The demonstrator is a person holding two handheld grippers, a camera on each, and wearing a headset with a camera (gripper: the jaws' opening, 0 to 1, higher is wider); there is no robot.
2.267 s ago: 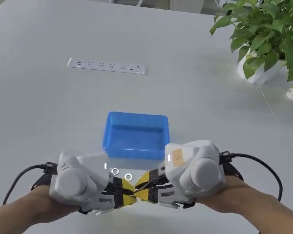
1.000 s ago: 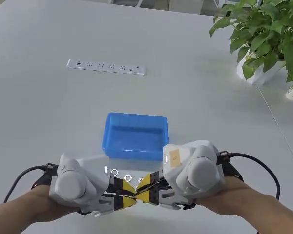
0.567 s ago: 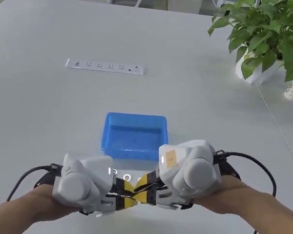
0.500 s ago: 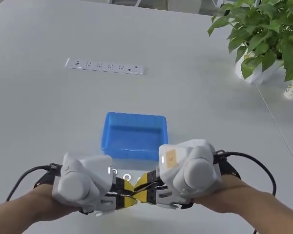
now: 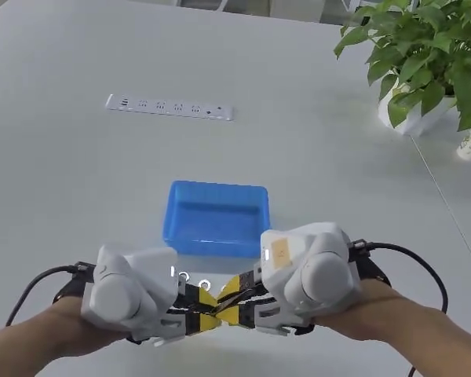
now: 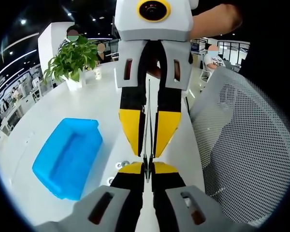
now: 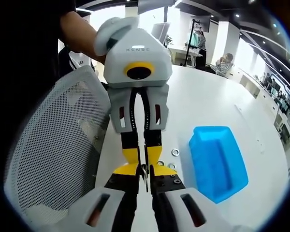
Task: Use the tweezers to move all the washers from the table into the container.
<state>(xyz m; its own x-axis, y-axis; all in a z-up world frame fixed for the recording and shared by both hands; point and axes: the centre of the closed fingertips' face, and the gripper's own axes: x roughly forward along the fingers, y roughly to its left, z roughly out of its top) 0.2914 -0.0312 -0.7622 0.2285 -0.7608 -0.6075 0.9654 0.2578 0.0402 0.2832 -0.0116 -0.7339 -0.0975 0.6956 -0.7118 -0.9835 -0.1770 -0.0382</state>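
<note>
Left gripper (image 6: pixel 147 169) and right gripper (image 7: pixel 145 176) jaws both pinch the tweezers (image 6: pixel 148 116), so hand them over squarely (no twisting) before reaching for the washers (image 5: pixel 205 286) on the bench (image 5: pixel 102 181) beside the container (image 5: pixel 216 216).

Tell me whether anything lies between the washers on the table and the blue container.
Nothing visible does. The small silver metal washers lie on the bare white table just in front of the blue plastic container, with open surface between them.
</note>
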